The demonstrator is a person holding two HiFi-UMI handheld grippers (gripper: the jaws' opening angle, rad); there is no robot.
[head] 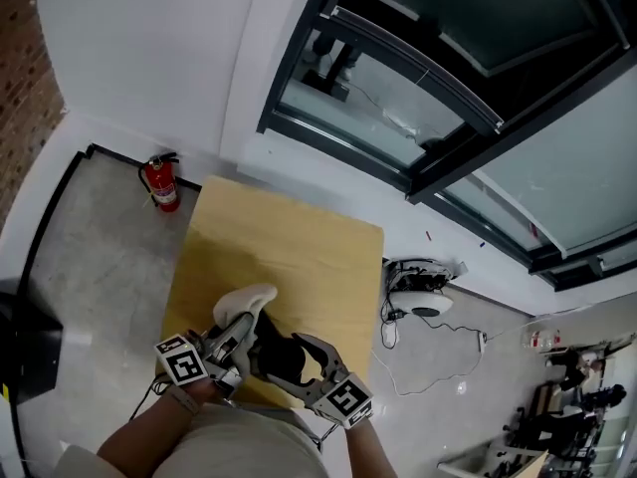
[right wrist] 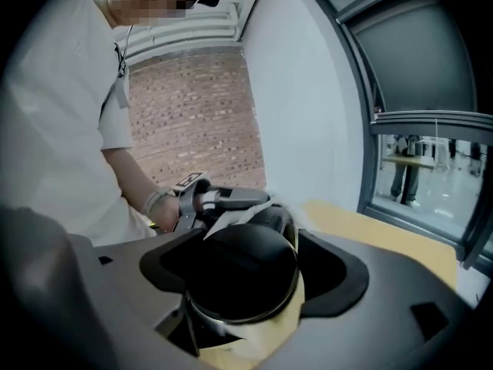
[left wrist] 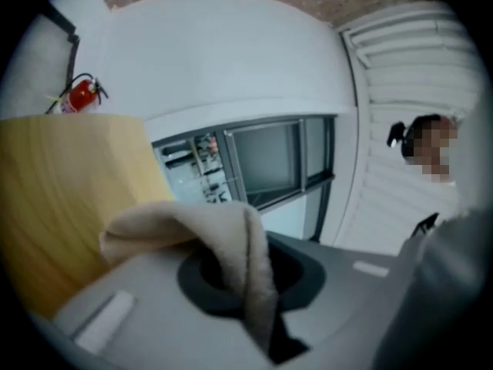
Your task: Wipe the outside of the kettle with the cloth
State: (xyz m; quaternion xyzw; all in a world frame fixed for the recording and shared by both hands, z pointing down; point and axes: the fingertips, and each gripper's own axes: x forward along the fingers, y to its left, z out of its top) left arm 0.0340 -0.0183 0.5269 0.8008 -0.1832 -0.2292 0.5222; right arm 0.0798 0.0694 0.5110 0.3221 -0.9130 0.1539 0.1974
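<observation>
A black kettle (head: 277,355) stands near the front edge of the wooden table (head: 289,247). In the right gripper view its dark lid (right wrist: 243,272) fills the space between the jaws of my right gripper (right wrist: 254,262). Those jaws stand wide around the kettle, and a gap shows on the right side. In the head view, my right gripper (head: 297,358) curves around the kettle from the right. My left gripper (head: 239,325) is shut on a white cloth (head: 244,302), which drapes from the pinch (left wrist: 223,237) and lies against the kettle's far side (right wrist: 231,218).
A red fire extinguisher (head: 161,182) stands on the floor beyond the table's far left corner. A white device with cables (head: 423,297) lies on the floor to the right. A dark box (head: 20,352) sits at the left. Dark-framed windows (head: 418,98) run behind.
</observation>
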